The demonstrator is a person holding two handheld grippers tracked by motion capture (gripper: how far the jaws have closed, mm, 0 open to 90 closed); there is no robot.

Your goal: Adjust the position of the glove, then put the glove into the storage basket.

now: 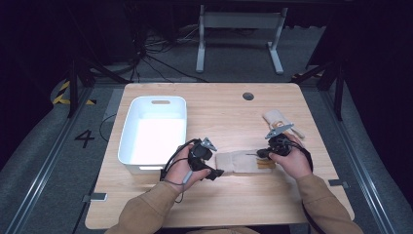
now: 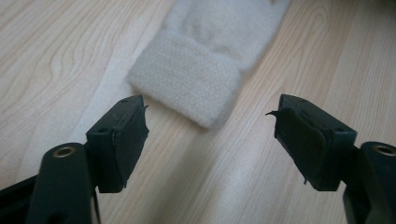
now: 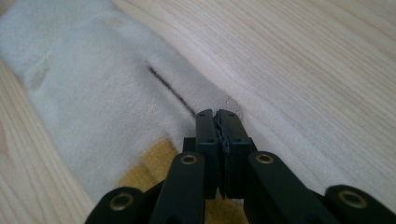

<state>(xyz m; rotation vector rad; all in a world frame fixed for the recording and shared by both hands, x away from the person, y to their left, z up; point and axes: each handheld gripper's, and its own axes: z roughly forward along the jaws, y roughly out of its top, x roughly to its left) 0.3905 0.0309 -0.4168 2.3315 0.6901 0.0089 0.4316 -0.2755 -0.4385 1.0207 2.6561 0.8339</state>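
Between the two hands, the cream sock (image 1: 238, 161) lies lengthwise left to right, its cuff just ahead of the wide-open left gripper (image 1: 217, 172), its toe end under the closed right gripper (image 1: 256, 154).

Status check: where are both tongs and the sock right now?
Left tongs open, cuff end of the sock just ahead, not gripped. Right tongs shut, tips on the sock's other end. White bin off to the left, nothing in the way.
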